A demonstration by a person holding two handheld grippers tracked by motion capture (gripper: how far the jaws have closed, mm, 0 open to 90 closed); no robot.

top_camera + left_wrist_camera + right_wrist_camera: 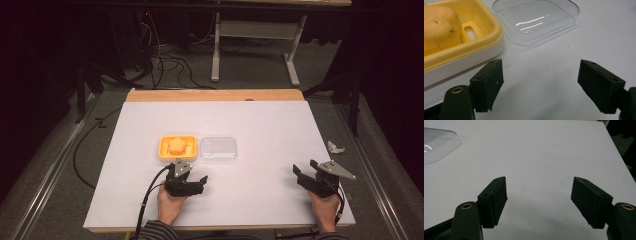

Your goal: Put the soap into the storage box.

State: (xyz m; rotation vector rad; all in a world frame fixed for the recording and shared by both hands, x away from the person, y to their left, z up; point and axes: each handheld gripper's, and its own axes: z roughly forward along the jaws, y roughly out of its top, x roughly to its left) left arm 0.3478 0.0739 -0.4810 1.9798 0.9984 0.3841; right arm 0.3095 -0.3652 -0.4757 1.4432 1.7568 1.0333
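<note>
Dim room beyond the tongs: grey carpet floor (60,165), black cables (170,62) snaking across it, a white-legged table frame (216,55) past the bench (260,125), darkness either side.

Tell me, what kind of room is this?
Probably a lab or workshop for recording tasks: a white-topped table, loose cables on the grey floor, and a person holding the left gripper and right gripper.

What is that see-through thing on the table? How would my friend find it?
Start at the big white table and look near its middle for the yellow tray holding an orange lump. The see-through thing is the clear plastic lid, lying flat just right of that tray. It is the one thing there you can see the table through.
</note>
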